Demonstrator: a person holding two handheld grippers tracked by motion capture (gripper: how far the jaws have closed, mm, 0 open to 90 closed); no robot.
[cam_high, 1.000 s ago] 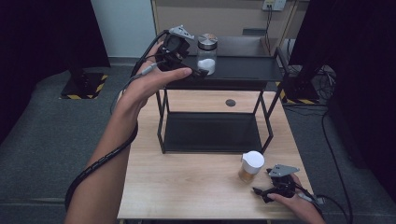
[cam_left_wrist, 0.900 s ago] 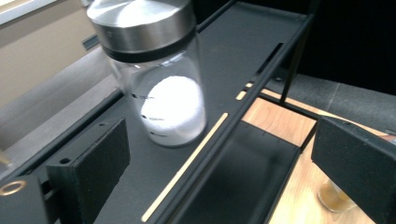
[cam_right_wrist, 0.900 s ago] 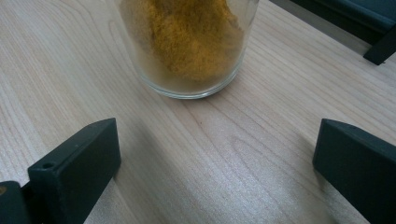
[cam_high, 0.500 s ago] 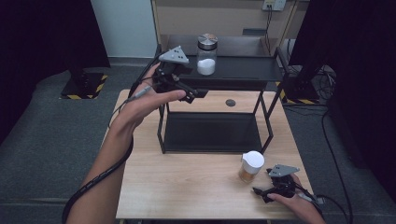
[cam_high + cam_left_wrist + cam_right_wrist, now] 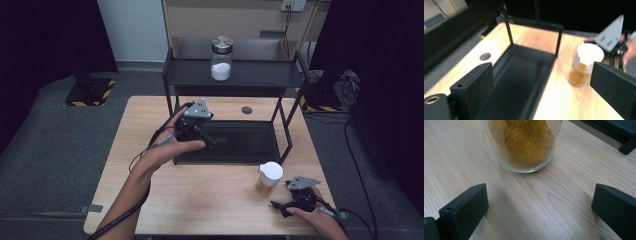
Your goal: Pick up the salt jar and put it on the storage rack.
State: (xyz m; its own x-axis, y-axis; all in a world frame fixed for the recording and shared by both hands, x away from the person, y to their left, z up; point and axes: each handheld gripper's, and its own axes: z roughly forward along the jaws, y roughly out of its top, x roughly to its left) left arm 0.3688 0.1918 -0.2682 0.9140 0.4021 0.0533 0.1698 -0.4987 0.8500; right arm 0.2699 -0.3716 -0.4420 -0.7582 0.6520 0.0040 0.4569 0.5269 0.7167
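My right gripper [image 5: 278,205], jaws apart and empty, sits just beside the upright spice jar [image 5: 268,178] (left gripper [image 5: 214,144] farther off).

Black two-tier metal shelf [image 5: 235,75] stands on the far half of the wooden bench [image 5: 150,125]. Lower tray [image 5: 250,142] bare. Round cable hole [image 5: 246,110] in bench beneath shelf. Grey carpet floor [image 5: 55,145] surrounds.

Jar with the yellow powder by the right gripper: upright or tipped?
Upright. The jar stands on its base on the table, white lid on top; the right gripper view shows its glass bottom flat on the wood.
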